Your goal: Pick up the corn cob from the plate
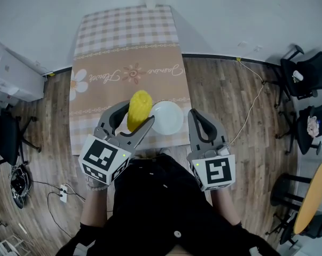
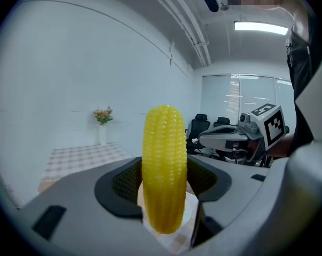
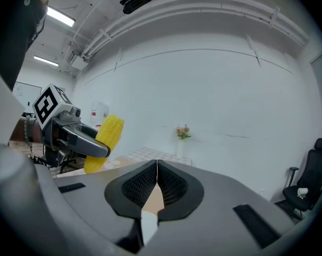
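Wooden flooring [image 1: 48, 121] is seen around a long table [image 1: 123, 52] that is covered with a checked and beige cloth and set against a pale wall. A dark office chair [image 1: 8, 135] is placed at the far left. At the table's far end, a white vase of flowers [image 2: 102, 127] is stood by the wall.

Near the table's front edge, the yellow corn cob [image 1: 139, 110] is held clear of the cloth by the left gripper [image 1: 133, 116], whose jaws are pinched onto its sides around the middle. In the left gripper view the cob is shown upright, with both ends left free beyond the jaws. Just right of the cob, the white plate [image 1: 167, 117] is seen bare on the cloth, close to the front edge.

Further right, the right gripper [image 1: 197, 119] is held beside the plate, its jaws pressed together with nothing between them. At the right side of the room, more black office chairs [image 1: 305, 76] and a round yellow tabletop [image 1: 313, 196] are seen.
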Demonstrator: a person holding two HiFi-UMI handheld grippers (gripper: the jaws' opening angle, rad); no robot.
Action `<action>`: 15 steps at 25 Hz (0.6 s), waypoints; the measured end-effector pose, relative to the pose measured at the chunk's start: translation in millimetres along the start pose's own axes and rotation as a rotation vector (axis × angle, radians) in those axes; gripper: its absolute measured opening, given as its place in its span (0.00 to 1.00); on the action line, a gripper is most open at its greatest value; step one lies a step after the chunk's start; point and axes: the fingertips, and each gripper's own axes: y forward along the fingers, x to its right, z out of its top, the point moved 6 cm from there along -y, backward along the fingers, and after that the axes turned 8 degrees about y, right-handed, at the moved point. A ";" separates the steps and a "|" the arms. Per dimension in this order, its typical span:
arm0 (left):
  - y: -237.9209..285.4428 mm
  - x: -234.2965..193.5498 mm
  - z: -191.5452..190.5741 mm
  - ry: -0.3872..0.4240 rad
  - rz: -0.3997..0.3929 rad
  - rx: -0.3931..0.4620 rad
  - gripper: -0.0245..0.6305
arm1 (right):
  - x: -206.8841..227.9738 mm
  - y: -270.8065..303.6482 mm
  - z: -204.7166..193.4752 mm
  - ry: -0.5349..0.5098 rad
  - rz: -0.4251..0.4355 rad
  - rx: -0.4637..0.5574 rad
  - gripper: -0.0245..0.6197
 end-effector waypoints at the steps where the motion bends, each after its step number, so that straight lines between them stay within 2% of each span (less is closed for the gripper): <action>1: 0.5 0.0 -0.2 -0.001 -0.003 0.000 0.44 | -1.1 0.2 -0.4 -0.004 0.006 -0.003 0.10; 15: 3.1 0.8 0.4 0.006 -0.024 0.002 0.44 | -4.3 0.1 -1.5 -0.016 0.012 -0.013 0.10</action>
